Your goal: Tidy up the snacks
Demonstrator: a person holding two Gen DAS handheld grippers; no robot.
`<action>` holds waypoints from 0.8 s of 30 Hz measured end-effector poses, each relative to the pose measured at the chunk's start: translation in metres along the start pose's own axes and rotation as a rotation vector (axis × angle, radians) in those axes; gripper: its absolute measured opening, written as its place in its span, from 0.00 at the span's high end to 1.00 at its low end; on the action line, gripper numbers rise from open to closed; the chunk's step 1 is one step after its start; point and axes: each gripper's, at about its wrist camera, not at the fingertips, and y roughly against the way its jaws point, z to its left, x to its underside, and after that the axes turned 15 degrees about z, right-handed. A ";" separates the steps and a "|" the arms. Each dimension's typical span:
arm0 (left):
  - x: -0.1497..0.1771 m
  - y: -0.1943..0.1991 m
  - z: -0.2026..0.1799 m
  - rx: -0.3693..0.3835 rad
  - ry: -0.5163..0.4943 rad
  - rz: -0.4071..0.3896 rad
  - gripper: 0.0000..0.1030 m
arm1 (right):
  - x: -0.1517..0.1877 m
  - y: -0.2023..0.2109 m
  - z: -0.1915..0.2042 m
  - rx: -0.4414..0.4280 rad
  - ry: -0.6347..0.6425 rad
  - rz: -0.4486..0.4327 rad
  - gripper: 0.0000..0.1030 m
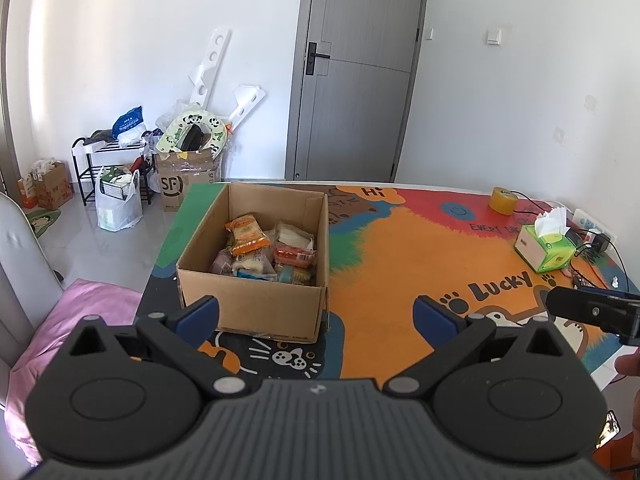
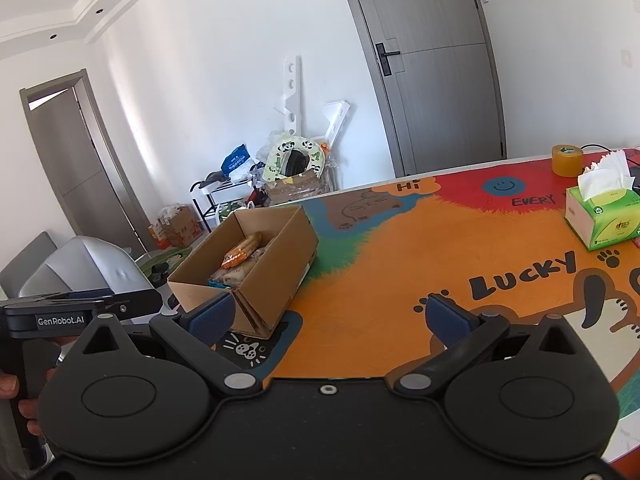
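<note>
Colourful table [image 1: 400, 248], tissue box [image 1: 545, 246] — tape roll [image 1: 504, 200]

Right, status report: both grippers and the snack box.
Left gripper open, empty. Right gripper open, empty. Snacks all in the cardboard box, none loose on the table mat. Nothing in the way.
</note>
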 end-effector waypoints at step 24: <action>0.005 -0.005 0.000 0.005 -0.006 -0.003 0.01 | 0.001 -0.008 0.007 0.003 0.025 0.034 0.00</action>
